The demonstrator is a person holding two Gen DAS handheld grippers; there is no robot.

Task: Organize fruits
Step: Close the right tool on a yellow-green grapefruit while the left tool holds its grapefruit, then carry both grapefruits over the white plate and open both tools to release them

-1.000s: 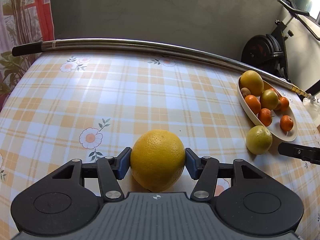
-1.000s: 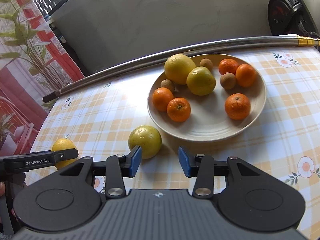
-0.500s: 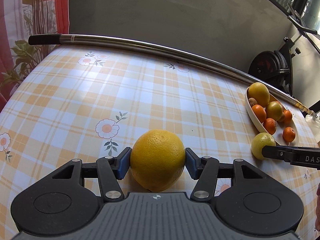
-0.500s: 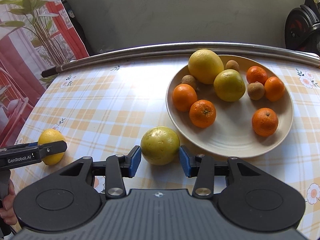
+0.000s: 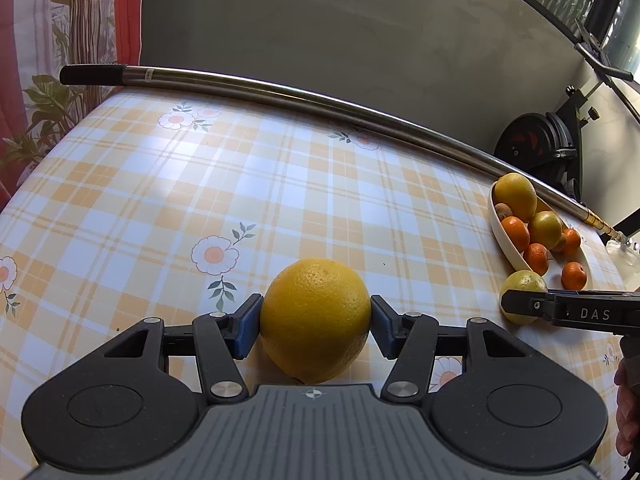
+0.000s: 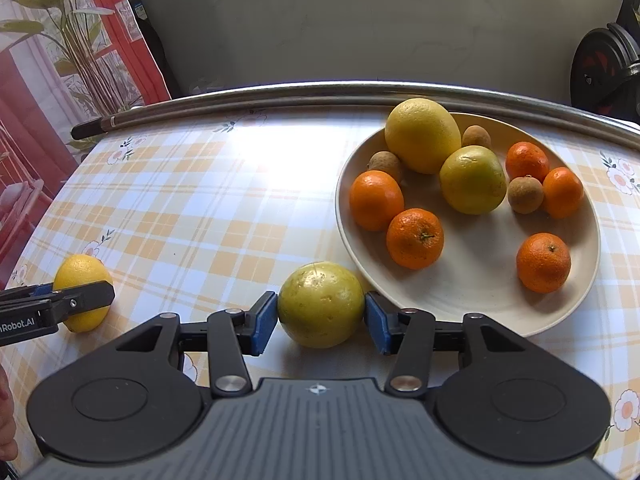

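My left gripper (image 5: 316, 316) is shut on a large yellow-orange citrus (image 5: 316, 344) that rests on the checked tablecloth. It also shows at the left of the right wrist view, where one finger (image 6: 80, 300) crosses the citrus (image 6: 82, 276). My right gripper (image 6: 321, 316) has its jaws opening, with a greenish-yellow round fruit (image 6: 320, 304) between the blue pads, which stand close on either side without pressing. That fruit (image 5: 524, 284) lies just in front of a cream plate (image 6: 472, 304) holding several mandarins, two bigger citrus and small brown fruits.
A long metal pole (image 5: 320, 98) lies along the table's far edge. An exercise bike wheel (image 5: 536, 140) stands behind the plate (image 5: 500, 236). A curtain hangs at the left. A person's hand (image 5: 628, 400) shows at the right border.
My right gripper came forward around the greenish-yellow fruit, which now sits between its wider jaws. The left gripper rolled slightly and keeps hold of the citrus.
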